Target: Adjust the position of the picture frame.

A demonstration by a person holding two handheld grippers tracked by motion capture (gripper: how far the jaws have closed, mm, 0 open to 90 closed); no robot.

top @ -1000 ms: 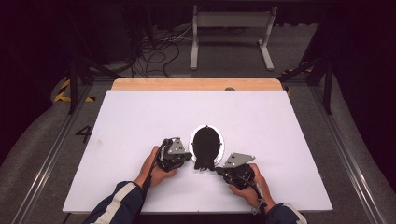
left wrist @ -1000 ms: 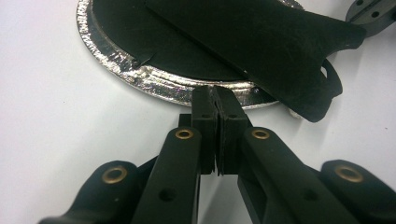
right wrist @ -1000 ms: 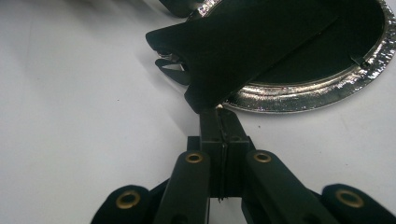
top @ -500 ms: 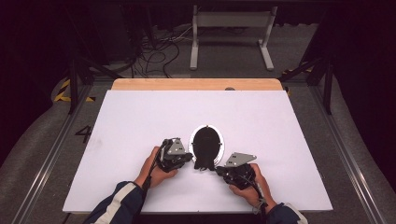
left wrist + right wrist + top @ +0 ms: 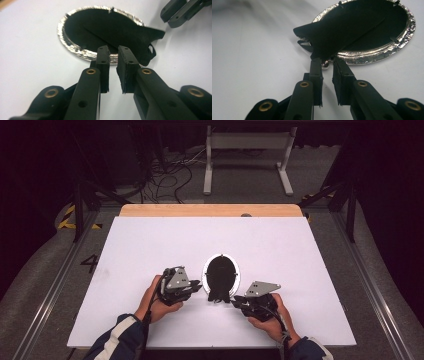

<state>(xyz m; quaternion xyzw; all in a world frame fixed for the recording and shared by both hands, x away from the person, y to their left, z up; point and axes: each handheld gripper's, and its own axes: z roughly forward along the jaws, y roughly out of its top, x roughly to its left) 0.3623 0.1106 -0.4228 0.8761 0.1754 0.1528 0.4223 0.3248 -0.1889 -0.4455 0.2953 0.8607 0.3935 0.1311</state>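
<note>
Nothing much has moved since a moment ago: both hands and both tools sit in the same spots on the white tabletop (image 5: 280,245).

Between the two tools lies an oval silver frame (image 5: 220,274) lying face down, with a black back board (image 5: 100,27) and a black stand flap (image 5: 342,30) that sticks out past the rim.

The left gripper (image 5: 196,288) is held in the left hand (image 5: 157,302). Its jaws are a little bit open, with a thin gap between them. In the left gripper view, the tips of the jaws sit right at the near silver rim of the frame. I cannot tell if they touch it. They hold nothing.

The right gripper (image 5: 235,303) is held in the right hand (image 5: 270,322). Its jaws are also a little bit open. In the right gripper view, the pointed end of the flap hangs just past the tips of the jaws. A small silver ball foot (image 5: 325,65) on the rim shows in the gap between the tips. The jaws are not closed on anything.

In the left gripper view, the other tool's jaws show at the top right, just beyond the flap's end.
</note>
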